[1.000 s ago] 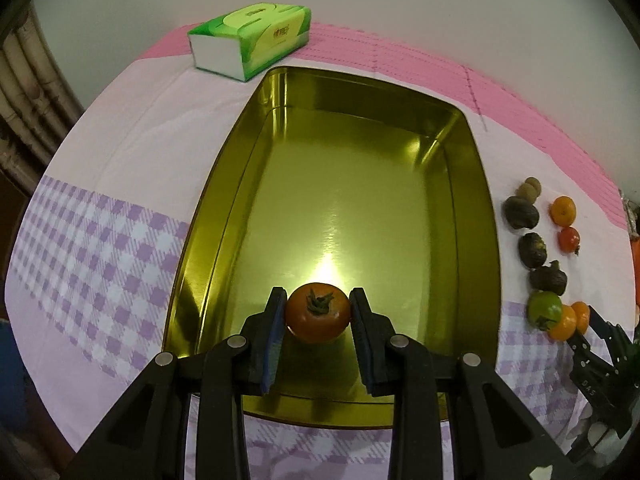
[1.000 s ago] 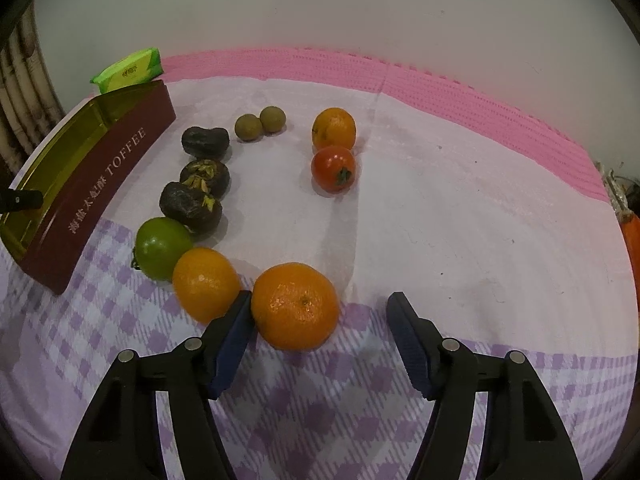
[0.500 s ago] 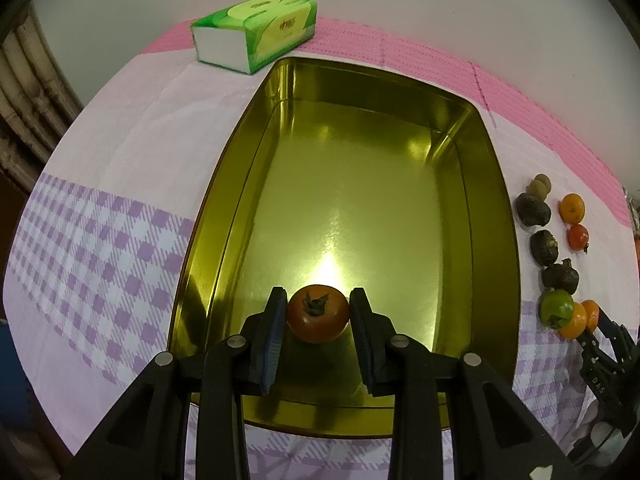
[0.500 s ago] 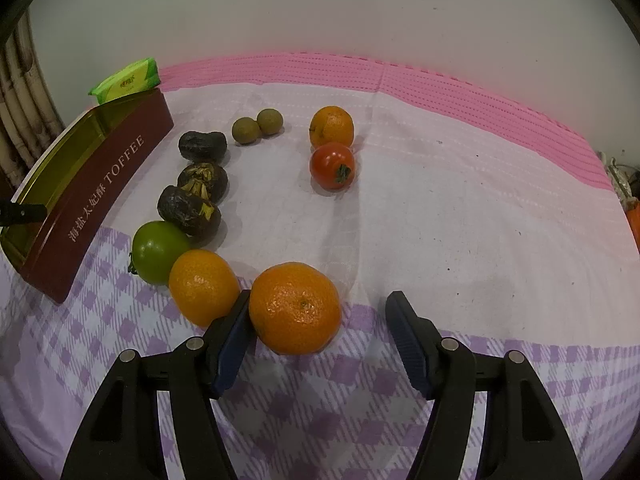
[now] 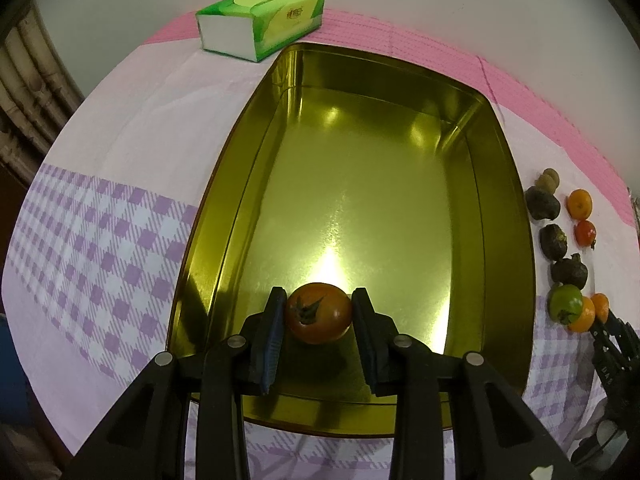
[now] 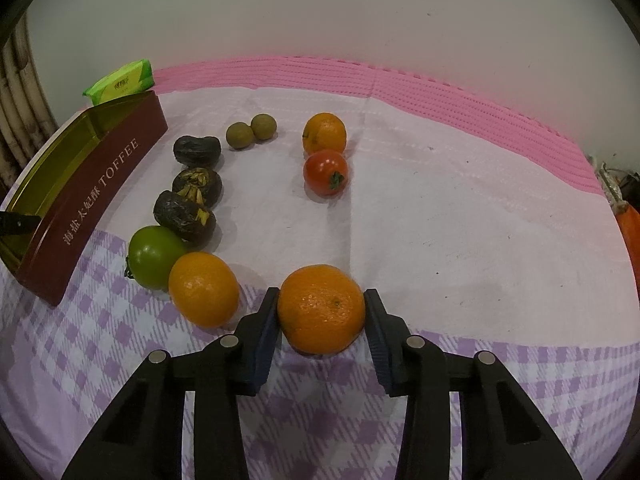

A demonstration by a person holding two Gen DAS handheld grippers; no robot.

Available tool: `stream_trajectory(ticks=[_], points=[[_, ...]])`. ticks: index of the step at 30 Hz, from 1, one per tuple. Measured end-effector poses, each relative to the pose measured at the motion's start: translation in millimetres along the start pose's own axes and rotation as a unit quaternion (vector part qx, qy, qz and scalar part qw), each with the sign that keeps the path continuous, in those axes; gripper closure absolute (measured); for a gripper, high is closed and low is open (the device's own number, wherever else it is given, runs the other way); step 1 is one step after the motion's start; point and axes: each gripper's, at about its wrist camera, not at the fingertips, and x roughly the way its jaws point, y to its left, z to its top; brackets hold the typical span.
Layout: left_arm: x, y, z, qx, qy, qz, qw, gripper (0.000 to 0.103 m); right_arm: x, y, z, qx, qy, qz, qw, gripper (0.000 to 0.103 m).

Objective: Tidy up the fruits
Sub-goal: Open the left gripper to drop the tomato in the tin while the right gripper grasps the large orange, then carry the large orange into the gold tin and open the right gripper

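Right claw (image 6: 321,312) steeply downward around orange (image 6: 321,314)

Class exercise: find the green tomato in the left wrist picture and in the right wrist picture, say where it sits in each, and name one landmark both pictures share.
Left wrist: green tomato at the right edge, nearest of the fruit row beside the gold tin.
Right wrist: green tomato at left of centre, beside an orange.
Shared landmark: green tissue pack behind the tin.

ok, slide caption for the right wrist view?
Right gripper shut on an orange on the checked cloth, beside the remaining fruit and toffee tin.
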Motion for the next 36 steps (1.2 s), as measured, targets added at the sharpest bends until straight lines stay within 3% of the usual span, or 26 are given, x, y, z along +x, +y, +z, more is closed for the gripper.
stream_trajectory(ticks=[7,9,13,19,24,36], points=[[0.1,-5.1,-4.6,0.002,-0.007,0.004,1.0,0.066,1.7,0.9,1.0,0.005,0.001,0.003,1.0,0.061],[-4.1,-6.6,-5.9,0.002,-0.015,0.002,0.9999,0.052,1.8,2.0,1.0,0.006,0.002,0.001,1.0,0.061],[-13.8,-9.1,-7.0,0.008,-0.032,-0.006,0.9994,0.047,1.2,1.0,1.7,0.006,0.003,-0.001,1.0,0.062],[-38.4,-13.8,-9.1,0.018,-0.073,-0.011,0.9971,0.026,-1.1,1.0,2.7,0.006,0.002,-0.004,1.0,0.062],[-57.9,-11.7,-9.9,0.026,-0.113,-0.001,0.9933,0.021,-4.1,-0.9,2.6,0.011,0.0,-0.003,1.0,0.062],[-75.7,30.5,-11.4,-0.029,-0.129,0.021,0.991,0.01,-33.0,-4.4,20.3,0.017,-0.031,-0.004,0.999,0.062]])
